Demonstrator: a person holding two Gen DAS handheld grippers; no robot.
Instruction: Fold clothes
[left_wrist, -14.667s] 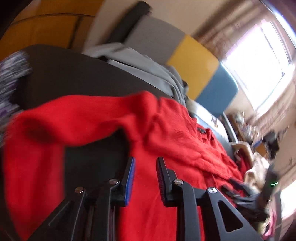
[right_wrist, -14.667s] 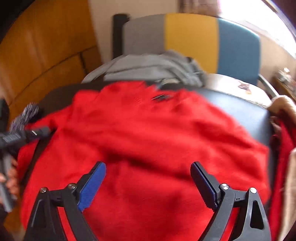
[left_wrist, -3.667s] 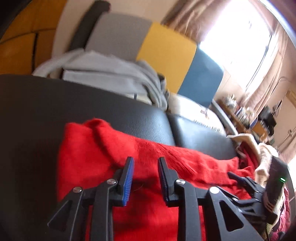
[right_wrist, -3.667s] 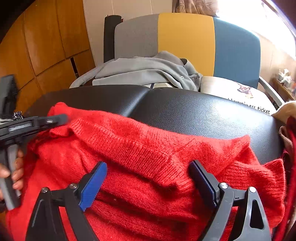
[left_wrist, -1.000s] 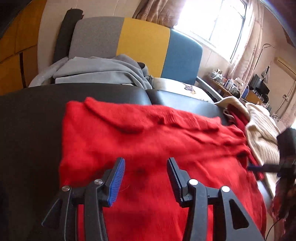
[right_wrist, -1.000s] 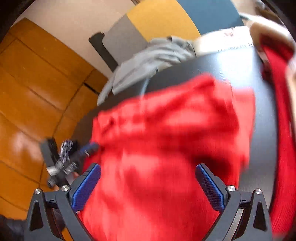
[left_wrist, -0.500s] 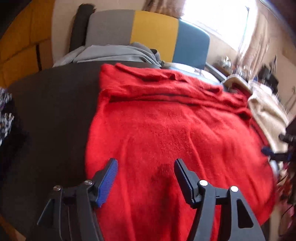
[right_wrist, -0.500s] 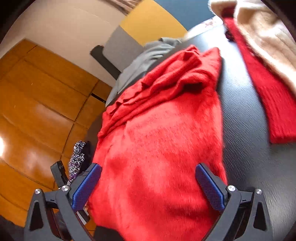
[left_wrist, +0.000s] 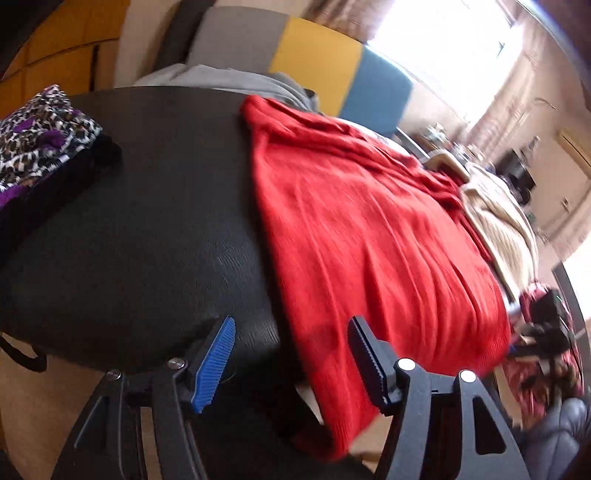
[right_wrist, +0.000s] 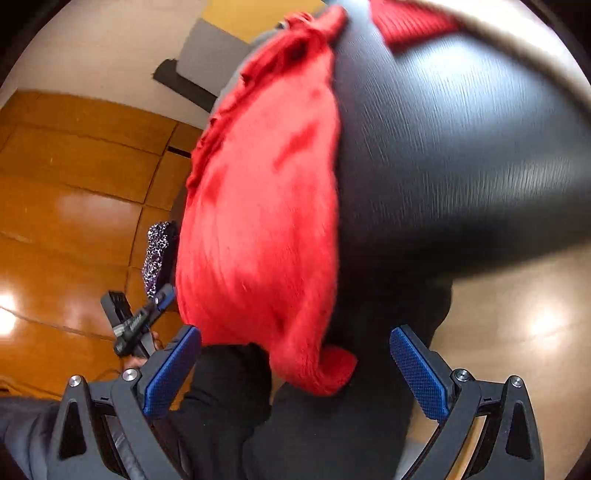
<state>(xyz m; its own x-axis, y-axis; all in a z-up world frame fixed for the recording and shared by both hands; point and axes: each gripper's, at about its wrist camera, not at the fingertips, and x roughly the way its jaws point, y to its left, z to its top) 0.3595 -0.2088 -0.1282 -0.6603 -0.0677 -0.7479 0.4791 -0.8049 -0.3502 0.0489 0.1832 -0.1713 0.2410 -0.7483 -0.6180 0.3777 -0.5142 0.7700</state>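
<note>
A red knit sweater (left_wrist: 362, 229) lies spread on the black leather seat (left_wrist: 147, 236), its bottom hem hanging over the near edge. My left gripper (left_wrist: 291, 354) is open at that edge, over the hem's left corner, with nothing held. In the right wrist view the same sweater (right_wrist: 266, 206) droops off the seat (right_wrist: 461, 155), its corner curled at the bottom. My right gripper (right_wrist: 295, 369) stands wide open just below that hanging hem, empty. The left gripper (right_wrist: 142, 319) shows small at the left of that view.
A leopard-print and purple garment (left_wrist: 40, 125) sits at the seat's far left. A grey garment (left_wrist: 221, 79) lies behind, against the grey, yellow and blue backrest (left_wrist: 314, 59). A cream and red garment (left_wrist: 498, 221) lies to the right. Dark-clothed legs (right_wrist: 314, 435) stand below the edge.
Both grippers have pulled back from over the sweater's folded top to the seat's near edge, at the hanging hem. The left gripper has opened wider.
</note>
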